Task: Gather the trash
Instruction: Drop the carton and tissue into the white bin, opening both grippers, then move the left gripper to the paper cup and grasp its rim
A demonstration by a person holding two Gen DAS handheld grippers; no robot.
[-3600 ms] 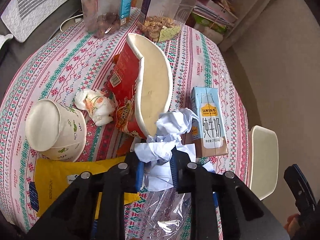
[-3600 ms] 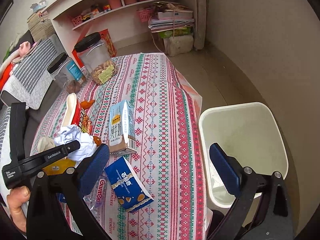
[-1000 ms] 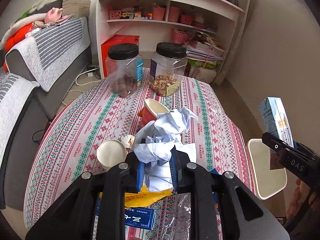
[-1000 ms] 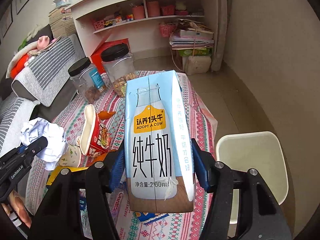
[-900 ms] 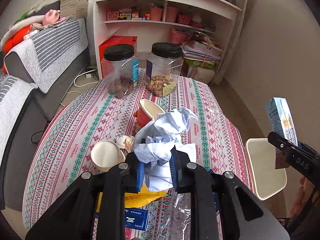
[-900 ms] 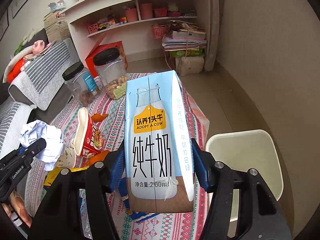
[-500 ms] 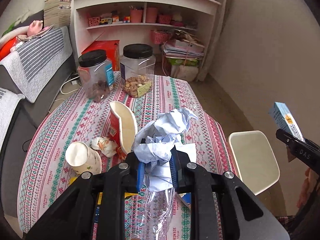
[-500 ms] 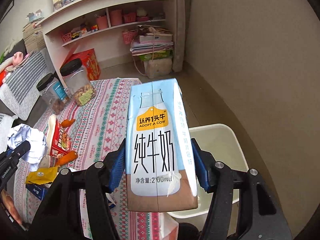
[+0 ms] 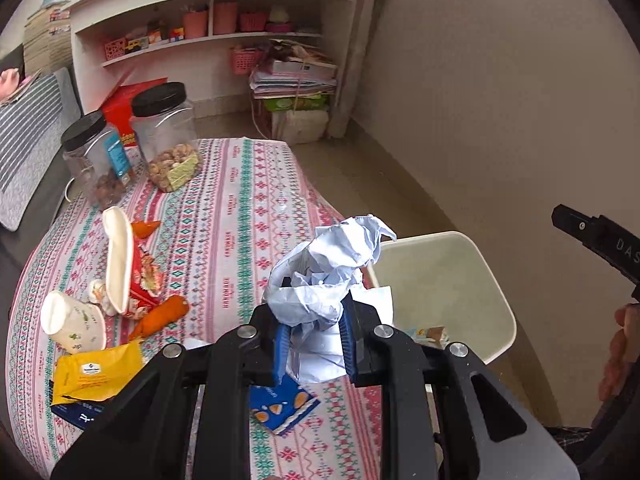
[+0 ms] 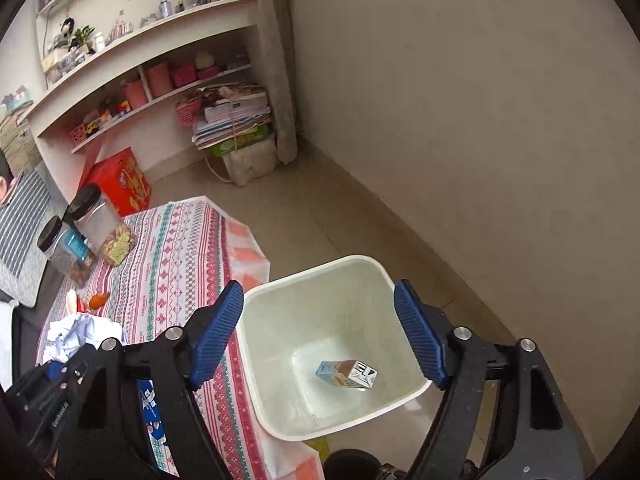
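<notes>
My left gripper (image 9: pixel 314 328) is shut on a crumpled white paper wad (image 9: pixel 326 268) and holds it above the table edge, beside the white trash bin (image 9: pixel 502 300). My right gripper (image 10: pixel 320 334) is open and empty, right above the bin (image 10: pixel 404 288). The milk carton (image 10: pixel 347 374) lies on the bin's bottom. The paper wad also shows at the left in the right wrist view (image 10: pixel 78 334).
On the patterned tablecloth (image 9: pixel 240 216) lie a red noodle cup (image 9: pixel 124 264), a paper cup (image 9: pixel 72 322), a carrot (image 9: pixel 162 316), a yellow packet (image 9: pixel 94 372), a blue wrapper (image 9: pixel 282 402) and two black-lidded jars (image 9: pixel 168 136). A shelf and wall stand behind.
My right gripper has opened and dropped the milk carton into the bin. My left gripper has carried the paper wad rightward toward the bin.
</notes>
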